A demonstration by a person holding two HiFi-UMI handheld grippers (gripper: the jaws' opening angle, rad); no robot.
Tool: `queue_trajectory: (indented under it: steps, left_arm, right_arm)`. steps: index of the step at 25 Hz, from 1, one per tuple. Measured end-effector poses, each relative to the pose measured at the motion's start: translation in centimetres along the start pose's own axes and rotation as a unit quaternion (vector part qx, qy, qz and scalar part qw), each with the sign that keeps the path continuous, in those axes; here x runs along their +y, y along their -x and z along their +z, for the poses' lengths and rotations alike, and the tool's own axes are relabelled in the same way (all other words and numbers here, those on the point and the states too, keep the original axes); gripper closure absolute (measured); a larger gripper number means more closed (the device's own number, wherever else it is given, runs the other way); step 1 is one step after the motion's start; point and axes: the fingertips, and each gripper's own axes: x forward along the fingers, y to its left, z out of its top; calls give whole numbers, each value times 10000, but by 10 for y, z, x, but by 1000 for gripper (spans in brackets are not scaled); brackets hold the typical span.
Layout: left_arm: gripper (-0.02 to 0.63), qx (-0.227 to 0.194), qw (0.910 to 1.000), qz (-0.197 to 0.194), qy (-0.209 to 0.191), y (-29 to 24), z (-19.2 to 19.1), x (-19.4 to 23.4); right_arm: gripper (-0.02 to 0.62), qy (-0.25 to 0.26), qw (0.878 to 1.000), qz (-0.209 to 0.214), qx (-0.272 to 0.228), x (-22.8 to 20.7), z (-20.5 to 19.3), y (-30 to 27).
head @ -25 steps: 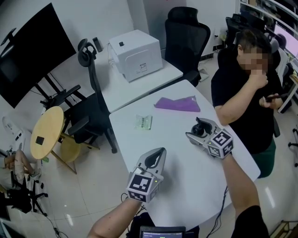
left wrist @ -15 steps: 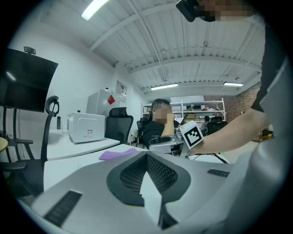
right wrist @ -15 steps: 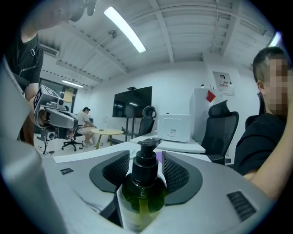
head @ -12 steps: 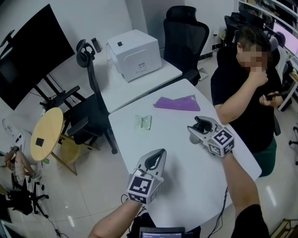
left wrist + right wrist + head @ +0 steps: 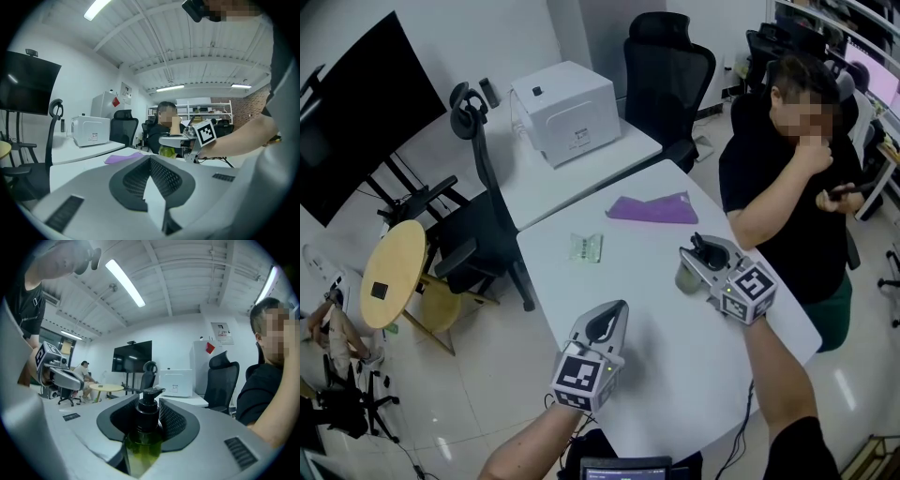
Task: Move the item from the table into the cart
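The jaws of the right gripper (image 5: 695, 260) have just been closing and now grip the clear green plastic pump bottle (image 5: 142, 442) under its black head, over the right side of the white table (image 5: 637, 274). The left gripper (image 5: 610, 319), nearer, has its jaws together, empty.

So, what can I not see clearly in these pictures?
Green plastic pump bottle: base cut off at the right gripper view's bottom edge; in the head view the right gripper, whose jaws have just been closing on it, covers part.
Small pale-green packet: print too small, head view.
Cart: in no view.
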Motion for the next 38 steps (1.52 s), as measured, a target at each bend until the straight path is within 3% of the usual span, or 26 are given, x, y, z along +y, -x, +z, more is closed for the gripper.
queue_trajectory:
  steps: [7,12,17,22,32,35,38]
  left_arm:
    - [604,-39,9996,-292,39,22,72,-34]
    - [604,-353,9950,-899,-235,51,143,-81]
    - [604,-520,9850,-1610,-352,84,182,-125]
    - [604,-736,9583,-2661,-737,133,209,-204]
    - [604,-755,9062,-4109,-659,263,226,-428]
    - [604,-773,8824,-4597,-636,307,223,-501]
    - [604,-809,8472,-5196,-757,346,222,-563]
  right_arm:
    - [463,-30,9995,-176,-279,38,110,59]
    - [466,6,9980,-520,-359,81,185,124]
    - [466,5,9922,-1176,-416,128,243,193]
    - [466,241,9741,-2217,-384,182,290,293]
    - [472,517,9249,-3752,-321,343,352,541]
    - [474,591,9140,-4011,-148,395,358,600]
    - [474,574,8917,-4488,-122,438,364,651]
